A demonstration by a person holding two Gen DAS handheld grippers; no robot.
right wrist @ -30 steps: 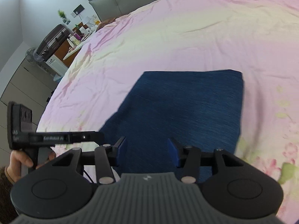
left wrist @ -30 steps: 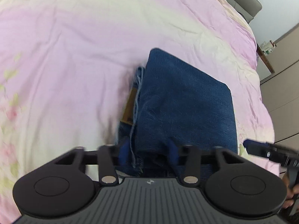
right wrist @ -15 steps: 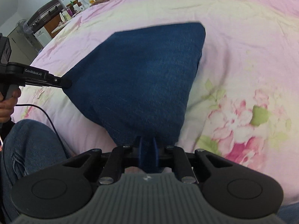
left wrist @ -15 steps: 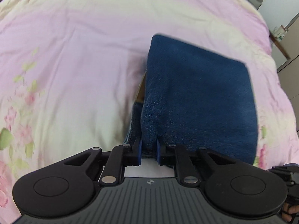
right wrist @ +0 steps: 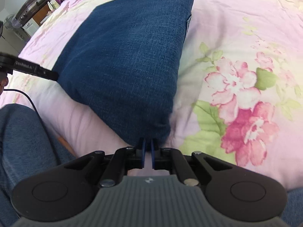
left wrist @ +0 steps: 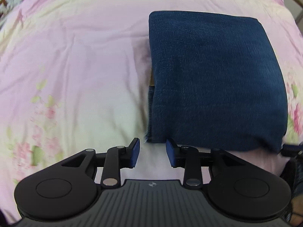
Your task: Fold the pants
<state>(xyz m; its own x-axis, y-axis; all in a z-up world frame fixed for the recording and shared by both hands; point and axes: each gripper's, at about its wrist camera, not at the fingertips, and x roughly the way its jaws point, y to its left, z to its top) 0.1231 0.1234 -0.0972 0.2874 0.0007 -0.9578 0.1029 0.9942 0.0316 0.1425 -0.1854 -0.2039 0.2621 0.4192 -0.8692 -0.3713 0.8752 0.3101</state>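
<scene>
The dark blue denim pants [left wrist: 214, 79] lie folded into a thick rectangle on the pink floral bedspread [left wrist: 75, 66]. My left gripper [left wrist: 152, 152] is open and empty, just off the near left corner of the fold. In the right wrist view the pants [right wrist: 128, 60] fill the middle, and my right gripper [right wrist: 148, 149] is shut on their near corner. The left gripper shows there as a black bar [right wrist: 34, 69] at the pants' left corner.
The bedspread [right wrist: 236, 60] spreads wide around the pants. The person's jeans-clad leg [right wrist: 20, 141] and a black cable [right wrist: 28, 97] are at the lower left of the right wrist view. A cluttered side table [right wrist: 39, 5] stands beyond the bed.
My left gripper has opened and let go of the pants' near left corner, and drawn back a little. My right gripper stays shut on the near right corner.
</scene>
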